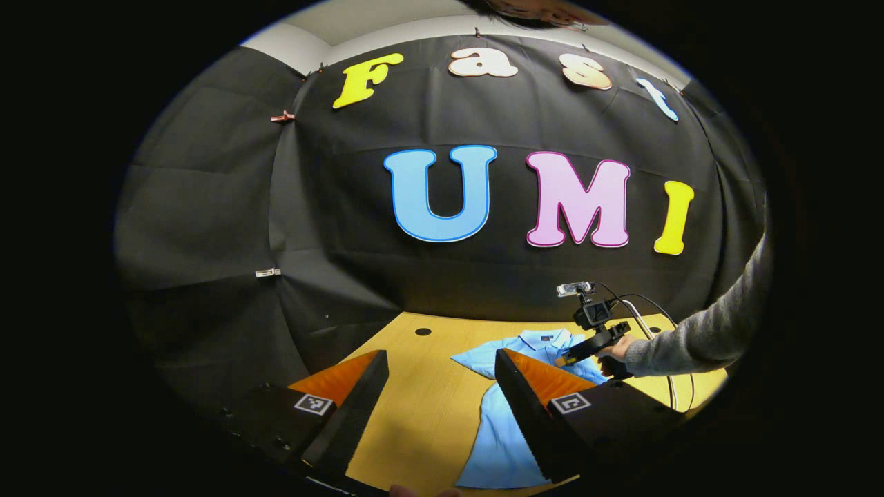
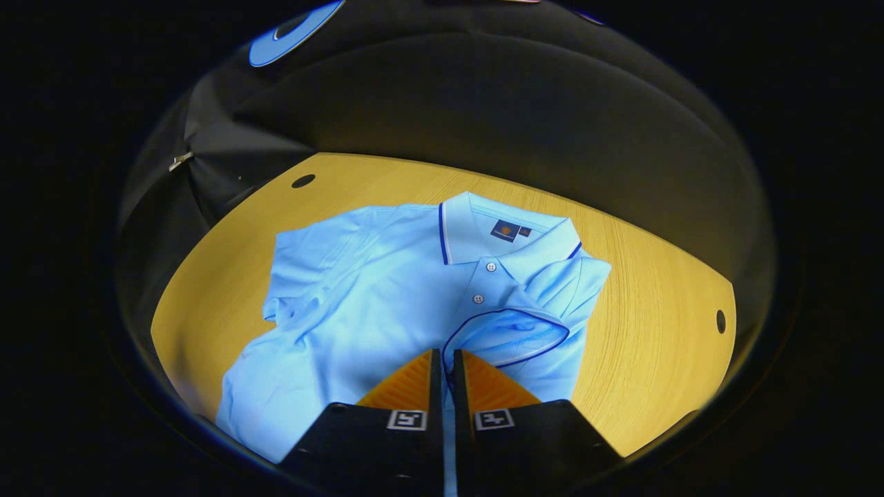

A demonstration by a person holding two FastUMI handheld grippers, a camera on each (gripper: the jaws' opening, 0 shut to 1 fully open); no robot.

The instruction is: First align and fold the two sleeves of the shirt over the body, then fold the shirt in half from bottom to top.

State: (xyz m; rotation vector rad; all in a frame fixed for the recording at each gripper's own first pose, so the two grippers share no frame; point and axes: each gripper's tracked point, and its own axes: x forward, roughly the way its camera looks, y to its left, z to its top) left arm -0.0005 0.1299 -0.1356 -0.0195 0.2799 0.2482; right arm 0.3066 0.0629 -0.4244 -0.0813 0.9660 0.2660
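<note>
On the table (image 2: 656, 290), light-blue shirt (image 2: 373, 276) lies rumpled, one sleeve (image 2: 511, 331) folded over.

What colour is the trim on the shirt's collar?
Dark blue piping on the light blue shirt collar, clearest in the right gripper view.

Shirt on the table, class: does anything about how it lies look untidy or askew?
Yes. The light blue polo shirt lies crooked on the wooden table. One sleeve is folded over the chest beside the right gripper, while the other sleeve is rumpled.
</note>
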